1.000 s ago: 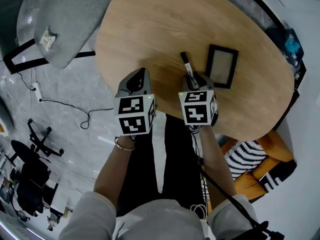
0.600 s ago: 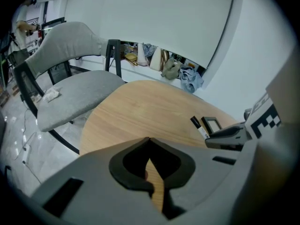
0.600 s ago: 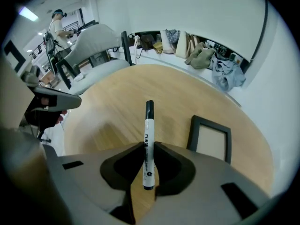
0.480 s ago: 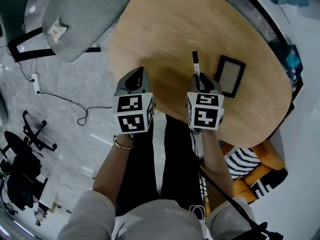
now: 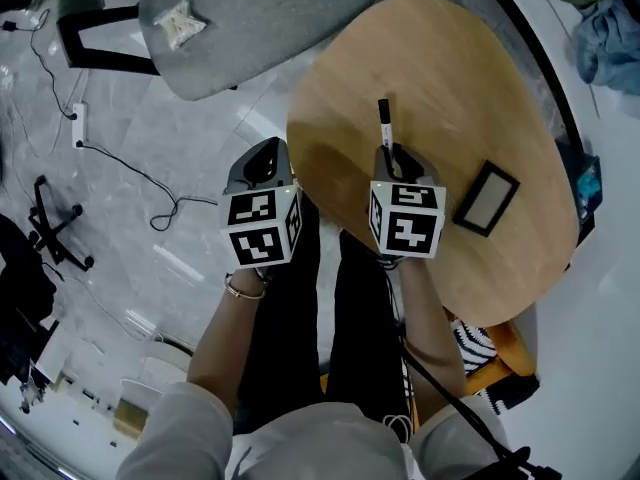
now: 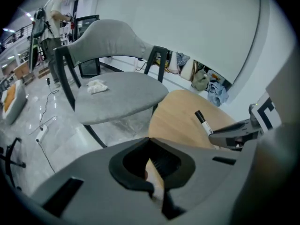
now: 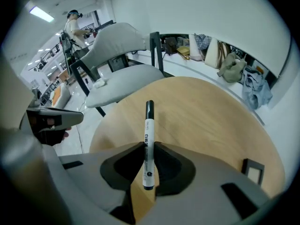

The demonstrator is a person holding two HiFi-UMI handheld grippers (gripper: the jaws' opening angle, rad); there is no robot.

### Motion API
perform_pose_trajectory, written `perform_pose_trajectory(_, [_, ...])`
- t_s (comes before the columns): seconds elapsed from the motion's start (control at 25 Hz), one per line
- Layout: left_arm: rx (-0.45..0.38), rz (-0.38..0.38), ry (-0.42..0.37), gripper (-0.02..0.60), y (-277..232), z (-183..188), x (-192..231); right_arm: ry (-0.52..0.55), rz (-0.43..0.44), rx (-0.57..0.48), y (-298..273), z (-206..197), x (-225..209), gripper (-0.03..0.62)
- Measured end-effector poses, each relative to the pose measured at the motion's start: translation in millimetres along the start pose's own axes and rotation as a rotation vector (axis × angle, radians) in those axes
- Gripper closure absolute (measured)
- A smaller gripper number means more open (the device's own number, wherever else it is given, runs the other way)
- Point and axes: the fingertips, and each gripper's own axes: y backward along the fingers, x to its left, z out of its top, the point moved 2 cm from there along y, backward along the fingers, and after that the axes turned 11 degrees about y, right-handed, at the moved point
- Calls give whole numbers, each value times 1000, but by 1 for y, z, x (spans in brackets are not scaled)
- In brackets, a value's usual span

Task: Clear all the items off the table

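Wooden table [image 5: 450,68]: right tool [image 7: 149,168] just clamped onto marker [image 7: 148,135]; left tool [image 6: 151,175] closed, empty.

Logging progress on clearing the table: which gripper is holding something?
The right gripper: its jaws have just been closing and clamp the black-capped white marker; the left gripper holds nothing.

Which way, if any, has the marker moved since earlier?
Yes. The marker has moved left, away from the picture frame: once right beside it, now a stretch of tabletop shows between.
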Motion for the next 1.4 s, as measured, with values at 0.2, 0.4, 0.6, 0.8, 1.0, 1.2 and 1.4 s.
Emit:
perform_pose_trajectory(0.2, [-22,41,69,578,9,11,52,68,47,-5,-21,46,41,514])
perform_pose_trajectory(0.4, [-43,52,103,578,7,24,90,142,82,-11,-44,86,80,513])
perform_pose_trajectory(0.6, [-82,65,132,578,2,50,119,144,110,-37,-66,128,107,513])
perform_pose_trajectory(0.8, [-161,85,169,578,-10,103,147,108,136,-85,-87,186,122,513])
perform_pose_trajectory(1.0, [-234,104,189,578,-27,158,171,98,162,-117,-111,244,134,513])
perform_pose_trajectory(1.2, [-252,121,167,578,-43,190,188,71,200,-131,-133,288,141,513])
perform_pose_trajectory(1.4, [-257,92,206,578,-48,196,191,73,200,-111,-153,304,147,514])
